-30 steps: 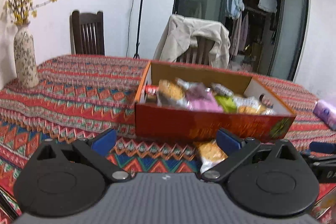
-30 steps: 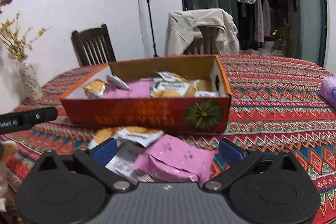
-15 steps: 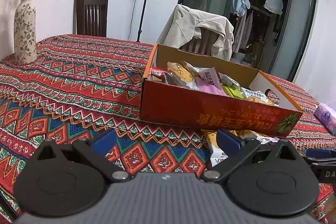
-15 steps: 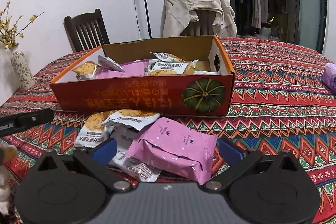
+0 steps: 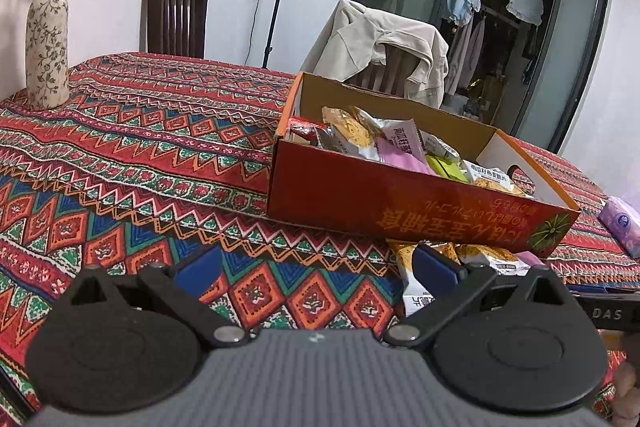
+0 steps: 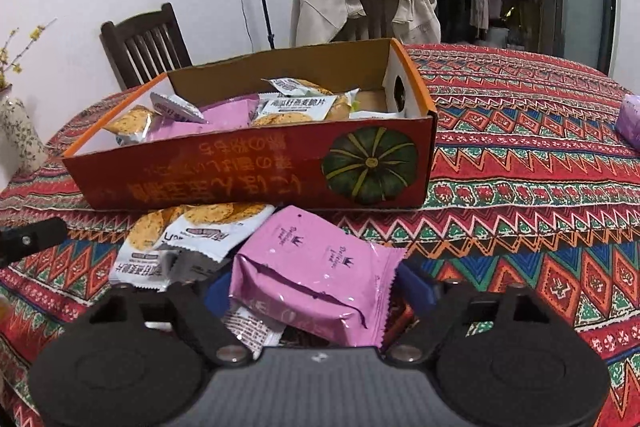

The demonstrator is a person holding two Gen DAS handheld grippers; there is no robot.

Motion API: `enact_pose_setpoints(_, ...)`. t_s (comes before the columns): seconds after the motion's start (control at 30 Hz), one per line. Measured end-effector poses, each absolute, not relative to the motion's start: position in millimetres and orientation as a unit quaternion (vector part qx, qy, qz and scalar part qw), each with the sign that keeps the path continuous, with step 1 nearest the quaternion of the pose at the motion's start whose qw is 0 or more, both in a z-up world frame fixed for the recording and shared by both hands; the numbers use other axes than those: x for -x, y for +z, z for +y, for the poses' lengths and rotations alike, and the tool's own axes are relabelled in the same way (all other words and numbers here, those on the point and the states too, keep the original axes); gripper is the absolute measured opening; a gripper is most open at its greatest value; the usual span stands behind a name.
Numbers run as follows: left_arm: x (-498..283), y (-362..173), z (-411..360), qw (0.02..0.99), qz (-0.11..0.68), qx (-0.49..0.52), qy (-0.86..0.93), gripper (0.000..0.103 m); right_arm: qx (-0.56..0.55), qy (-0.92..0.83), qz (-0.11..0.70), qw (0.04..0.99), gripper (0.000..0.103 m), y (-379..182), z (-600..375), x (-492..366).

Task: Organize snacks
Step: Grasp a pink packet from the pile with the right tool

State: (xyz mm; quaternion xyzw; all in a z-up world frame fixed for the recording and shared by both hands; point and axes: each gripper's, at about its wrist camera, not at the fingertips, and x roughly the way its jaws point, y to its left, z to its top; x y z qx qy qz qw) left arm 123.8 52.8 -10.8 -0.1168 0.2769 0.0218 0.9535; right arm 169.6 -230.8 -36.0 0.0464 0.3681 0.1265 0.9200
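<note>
A pink packet (image 6: 316, 275) is being straddled by the right gripper (image 6: 320, 285), whose jaws have just been closing in on it. The blue pads are sitting at the packet's two crimped ends; whether they are pressing on it cannot be told. The packet is shiny, with small dark crown marks, a seam fold across its near face and serrated edges. It is lying on the cloth (image 6: 520, 211) just in front of the box (image 6: 256, 171), atop a loose pile of white cracker packets (image 6: 200, 231) printed with golden rounds.

The box is being shown as red-orange cardboard with yellow lettering upside down and a green pumpkin at its right end. More packets (image 5: 372, 139) are being held inside it: white, pink and one yellow-green.

The left gripper (image 5: 316, 267) is being held open over bare cloth, with nothing between its pads; its right pad is covering part of the cracker pile.

The packet's near edge is being hidden by the gripper body, and what is lying under it cannot be made out. A purple pack (image 5: 622, 225) is being cut off at the right edge of the picture. The vase (image 5: 47, 43) is standing on the left.
</note>
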Motion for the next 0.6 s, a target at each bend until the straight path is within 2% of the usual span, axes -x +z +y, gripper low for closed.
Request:
enact_pose_setpoints(0.03,-124,-11,53,0.953,0.277,0.117,0.023,0.103,-0.050,0.131,0.367,0.920,0.077,-35,-233,-169)
enact_pose_setpoints(0.07,-124,-11,53,0.953,0.278,0.117,0.025,0.103,-0.048,0.133,0.364,0.921,0.070,-34,-235,-167)
enact_pose_setpoints(0.17,-126,-12,52,0.952,0.283,0.115,0.029,0.103,-0.037,0.133,0.357,0.924,0.067,-32,-240,-164)
enact_pose_setpoints(0.6,-138,0,20,0.951,0.300,0.059,0.050,0.103,-0.046,0.136,0.317,0.938,0.066,-32,-264,-160)
